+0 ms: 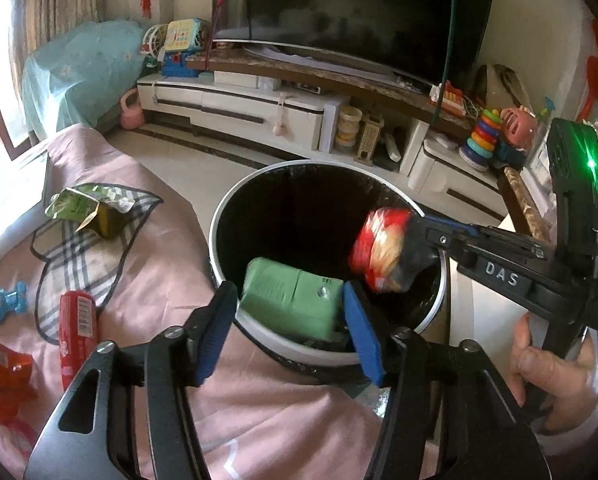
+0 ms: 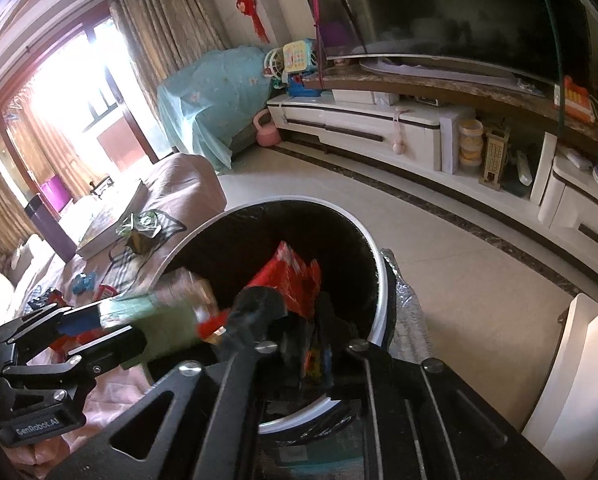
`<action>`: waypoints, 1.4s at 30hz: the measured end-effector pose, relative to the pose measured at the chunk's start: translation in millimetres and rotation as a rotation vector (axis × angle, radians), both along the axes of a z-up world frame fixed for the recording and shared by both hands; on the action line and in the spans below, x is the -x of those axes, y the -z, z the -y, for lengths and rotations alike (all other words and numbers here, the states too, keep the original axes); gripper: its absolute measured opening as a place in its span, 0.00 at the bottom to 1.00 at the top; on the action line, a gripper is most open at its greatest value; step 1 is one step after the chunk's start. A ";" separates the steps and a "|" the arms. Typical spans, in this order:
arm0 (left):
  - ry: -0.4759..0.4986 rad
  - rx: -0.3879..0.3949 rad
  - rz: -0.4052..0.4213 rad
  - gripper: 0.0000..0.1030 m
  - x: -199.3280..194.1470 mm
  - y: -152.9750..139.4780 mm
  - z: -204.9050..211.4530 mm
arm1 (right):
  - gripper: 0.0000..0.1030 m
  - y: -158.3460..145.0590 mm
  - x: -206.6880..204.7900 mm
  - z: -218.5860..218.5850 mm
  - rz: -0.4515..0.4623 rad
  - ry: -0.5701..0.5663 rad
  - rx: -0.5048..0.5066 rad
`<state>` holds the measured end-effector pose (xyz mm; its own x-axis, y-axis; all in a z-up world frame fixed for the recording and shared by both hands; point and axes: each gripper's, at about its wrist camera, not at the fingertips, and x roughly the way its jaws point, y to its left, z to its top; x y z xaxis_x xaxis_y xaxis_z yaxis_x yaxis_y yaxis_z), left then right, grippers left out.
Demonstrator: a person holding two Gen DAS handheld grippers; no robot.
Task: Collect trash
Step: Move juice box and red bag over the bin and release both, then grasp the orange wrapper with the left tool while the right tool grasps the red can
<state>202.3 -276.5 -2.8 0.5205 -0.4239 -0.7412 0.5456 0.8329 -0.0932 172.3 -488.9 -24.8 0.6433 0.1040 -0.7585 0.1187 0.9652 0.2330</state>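
Carton (image 1: 293,300) sits between left claw (image 1: 291,332) fingers, seemingly loose.

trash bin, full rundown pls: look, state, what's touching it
The trash bin is round, with a white rim and a black liner bag inside, standing upright on the floor against the pink-covered surface. It is open-topped. A green carton sits tilted over its near rim between the left gripper fingers. A red snack wrapper hangs over the opening at the right gripper.
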 end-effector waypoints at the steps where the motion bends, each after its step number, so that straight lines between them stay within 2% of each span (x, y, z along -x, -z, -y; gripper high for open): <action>1: -0.005 0.003 0.004 0.59 1.8 -0.7 -2.6 | 0.27 -0.4 1.2 0.7 0.002 0.002 -0.004; 2: -0.008 0.008 0.006 0.61 3.8 -1.5 -5.9 | 0.38 -0.8 1.3 1.9 0.005 0.002 -0.010; 3: -0.012 0.012 0.009 0.61 6.4 -2.2 -9.8 | 0.43 -1.6 3.1 2.4 0.008 0.004 -0.015; 8: -0.039 0.022 0.016 0.62 18.8 -2.6 -29.6 | 0.50 -7.2 13.7 -1.0 0.029 0.007 -0.031; 10: -0.054 0.029 0.018 0.64 22.1 -2.4 -38.3 | 0.58 -9.5 18.5 -4.4 0.042 0.010 -0.042; 12: -0.073 0.036 0.016 0.64 26.3 -2.2 -50.0 | 0.74 -11.9 25.9 -10.1 0.060 0.012 -0.054; 18: -0.136 0.044 0.018 0.66 41.7 1.9 -86.4 | 0.87 -14.0 40.8 -28.0 0.084 0.017 -0.100; 26: -0.240 0.074 0.013 0.68 60.5 7.9 -147.4 | 0.92 -14.2 55.4 -75.2 0.096 -0.037 -0.138; 33: -0.325 0.093 0.009 0.69 67.7 10.7 -193.1 | 0.92 -8.3 56.1 -118.3 0.076 -0.111 -0.143; 42: -0.397 0.100 -0.001 0.69 69.4 17.3 -231.6 | 0.92 -0.5 48.3 -161.8 0.049 -0.192 -0.139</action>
